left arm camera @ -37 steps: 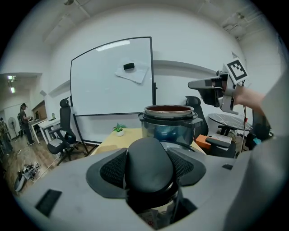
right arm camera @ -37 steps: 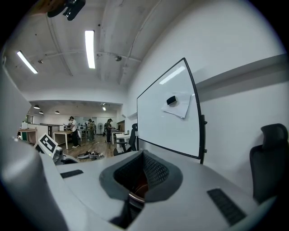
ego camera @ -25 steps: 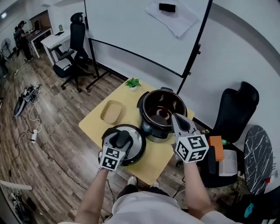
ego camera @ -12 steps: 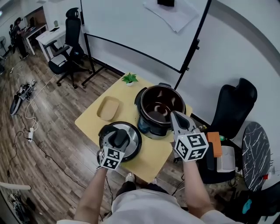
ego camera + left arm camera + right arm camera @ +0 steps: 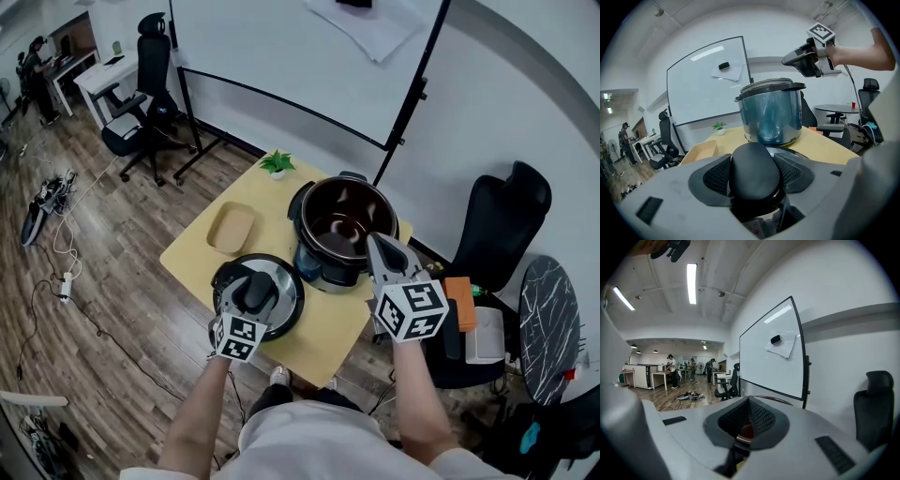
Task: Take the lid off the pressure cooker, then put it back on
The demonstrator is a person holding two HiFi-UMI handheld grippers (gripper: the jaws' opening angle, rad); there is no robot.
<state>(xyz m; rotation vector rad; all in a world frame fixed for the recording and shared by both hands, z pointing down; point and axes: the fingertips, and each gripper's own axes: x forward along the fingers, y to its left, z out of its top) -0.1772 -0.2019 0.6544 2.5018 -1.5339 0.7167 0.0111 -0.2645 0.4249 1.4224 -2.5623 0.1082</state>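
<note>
1. The lid (image 5: 284, 284) is lying flat on the tabletop (image 5: 192, 261), off the cooker and near the front edge on your left side.
2. You are gripping the lid's black knob (image 5: 754, 168) with your left tongs (image 5: 254, 297). The two ribbed pads are pressing on the knob from either side, so the tongs are standing wide around it.
3. The open pressure cooker pot (image 5: 314, 264) is standing upright just beside the lid, farther back and to the right, with its dark inside showing.
4. You are holding your right tongs (image 5: 377, 246) over the pot's near right rim, well apart from the lid. Their tips are meeting, with nothing between them.
5. A shallow tan tray (image 5: 232, 229) is resting on the tabletop behind the lid and left of the pot.
6. A small potted plant (image 5: 277, 163) is sitting at the tabletop's far corner.
7. A whiteboard (image 5: 281, 56) on a stand is standing behind the tabletop, and a black office chair (image 5: 502, 234) is sitting off to the right.
</note>
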